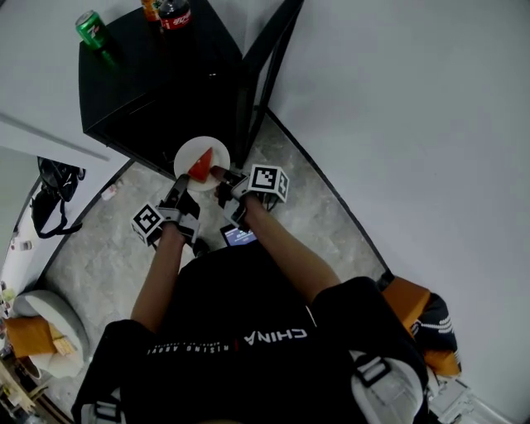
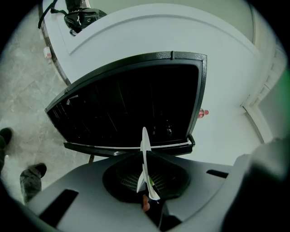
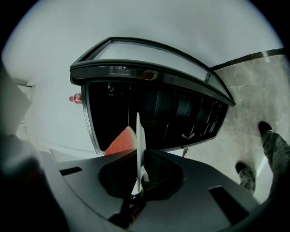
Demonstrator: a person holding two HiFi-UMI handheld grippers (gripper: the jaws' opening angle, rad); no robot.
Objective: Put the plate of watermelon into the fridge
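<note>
A white plate (image 1: 195,154) with a red watermelon wedge (image 1: 201,166) hangs in front of the open black fridge (image 1: 149,91). My left gripper (image 1: 180,187) is shut on the plate's near left rim. On the right rim my right gripper (image 1: 219,175) is shut as well. In the left gripper view the plate (image 2: 145,156) shows edge-on, pinched in the left gripper (image 2: 147,199), with the dark fridge (image 2: 131,108) just beyond. The right gripper view has the plate (image 3: 138,145) edge-on in the right gripper (image 3: 136,195) and the watermelon wedge (image 3: 121,142) to its left.
The fridge door (image 1: 269,62) stands swung open at the right. A green can (image 1: 89,27) and a cola bottle (image 1: 174,12) stand on the fridge top. A black bag (image 1: 54,186) lies on the floor at left, an orange bag (image 1: 414,306) at right.
</note>
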